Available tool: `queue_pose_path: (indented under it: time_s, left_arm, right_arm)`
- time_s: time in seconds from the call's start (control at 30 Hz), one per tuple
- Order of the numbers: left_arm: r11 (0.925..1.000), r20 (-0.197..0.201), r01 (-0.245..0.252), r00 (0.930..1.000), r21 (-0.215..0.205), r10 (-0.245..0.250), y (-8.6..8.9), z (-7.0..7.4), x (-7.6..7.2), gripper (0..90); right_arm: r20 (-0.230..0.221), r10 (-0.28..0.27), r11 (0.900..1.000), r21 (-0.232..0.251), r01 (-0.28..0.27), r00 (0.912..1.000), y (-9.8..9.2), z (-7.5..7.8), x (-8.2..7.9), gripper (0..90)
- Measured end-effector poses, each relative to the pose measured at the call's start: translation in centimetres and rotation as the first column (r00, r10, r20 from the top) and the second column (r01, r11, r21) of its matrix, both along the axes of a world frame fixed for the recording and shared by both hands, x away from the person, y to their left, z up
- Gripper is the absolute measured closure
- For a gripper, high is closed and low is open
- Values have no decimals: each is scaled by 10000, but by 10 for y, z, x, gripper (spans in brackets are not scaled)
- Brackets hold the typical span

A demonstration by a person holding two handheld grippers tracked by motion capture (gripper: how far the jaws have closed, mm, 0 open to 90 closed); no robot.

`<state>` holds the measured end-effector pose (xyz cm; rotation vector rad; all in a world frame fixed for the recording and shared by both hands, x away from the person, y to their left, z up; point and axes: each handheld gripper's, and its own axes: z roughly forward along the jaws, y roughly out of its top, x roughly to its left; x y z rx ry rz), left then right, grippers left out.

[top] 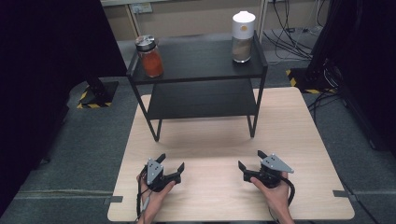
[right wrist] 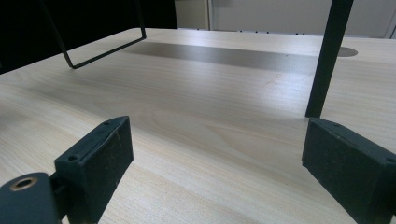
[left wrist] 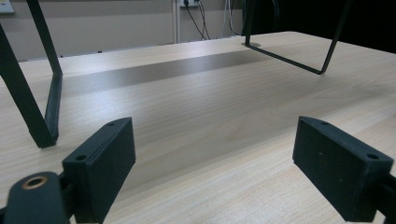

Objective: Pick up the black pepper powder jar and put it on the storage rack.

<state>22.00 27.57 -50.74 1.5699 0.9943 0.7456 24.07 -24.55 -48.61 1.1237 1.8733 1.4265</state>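
A pale wooden table carries a black two-tier shelf at its far side. On the top tier, a glass jar of orange-red powder stands at the left end and a white-lidded jar at the right end. Near the table's front edge, well apart from both jars, the left tongs and the right tongs rest in the person's hands, each spread wide with nothing between them, pointing toward the shelf.
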Motion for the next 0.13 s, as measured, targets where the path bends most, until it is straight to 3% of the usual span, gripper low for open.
queue_pose_path:
  time_s: [0.13]
  left_arm:
    - [10000, -2, 6, 10000, 5, -6, 0, 0, 0, 126]
  right_arm:
    - [-17, -5, 10000, -7, 5, 10000, 0, 0, 0, 88]
